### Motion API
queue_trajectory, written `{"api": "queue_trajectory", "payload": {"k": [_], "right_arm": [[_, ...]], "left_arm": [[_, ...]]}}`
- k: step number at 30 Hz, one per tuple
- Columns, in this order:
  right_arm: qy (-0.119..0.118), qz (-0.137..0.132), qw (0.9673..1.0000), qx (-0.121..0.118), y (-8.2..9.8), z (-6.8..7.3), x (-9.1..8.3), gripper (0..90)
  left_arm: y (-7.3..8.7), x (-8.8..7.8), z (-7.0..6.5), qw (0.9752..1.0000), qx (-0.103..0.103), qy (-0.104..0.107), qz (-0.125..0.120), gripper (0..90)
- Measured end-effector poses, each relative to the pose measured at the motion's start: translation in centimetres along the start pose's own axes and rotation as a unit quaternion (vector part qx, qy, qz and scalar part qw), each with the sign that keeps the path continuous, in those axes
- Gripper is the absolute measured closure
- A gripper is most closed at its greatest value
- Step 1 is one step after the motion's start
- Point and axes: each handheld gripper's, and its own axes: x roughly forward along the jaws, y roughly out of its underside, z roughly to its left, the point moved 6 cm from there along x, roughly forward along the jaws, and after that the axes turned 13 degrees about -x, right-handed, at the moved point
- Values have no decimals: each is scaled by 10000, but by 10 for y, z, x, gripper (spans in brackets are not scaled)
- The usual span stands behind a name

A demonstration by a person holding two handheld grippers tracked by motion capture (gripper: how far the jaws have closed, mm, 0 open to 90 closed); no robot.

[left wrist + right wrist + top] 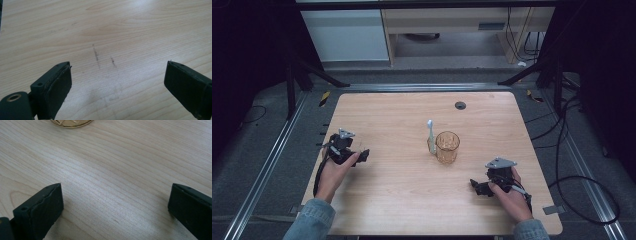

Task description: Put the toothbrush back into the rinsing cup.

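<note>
An amber see-through cup stands upright near the middle of the wooden table. A white toothbrush leans against the cup's left side, head up. My left gripper rests at the table's left, jaws wide apart over bare wood. Toward the front right, my right gripper is also open, with nothing between its jaws. The cup's base shows at the top of the right gripper view.
A small dark grommet sits in the table near its far edge. Faint pencil-like marks lie on the wood ahead of the left jaws. Cables trail on the floor to the right. A cabinet stands beyond the table.
</note>
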Motion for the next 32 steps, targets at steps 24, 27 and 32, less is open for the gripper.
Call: {"api": "queue_trajectory", "payload": {"k": [24,27,32], "right_arm": [[1,0,10000,-1,0,0,0,4],[0,1,10000,0,0,0,0,4],[1,1,10000,0,0,0,0,4]], "left_arm": [[21,33,37,9990,-439,-75,-9,48],[20,36,39,9989,-451,-53,-92,20],[19,39,40,9987,-463,-10,-213,0]]}}
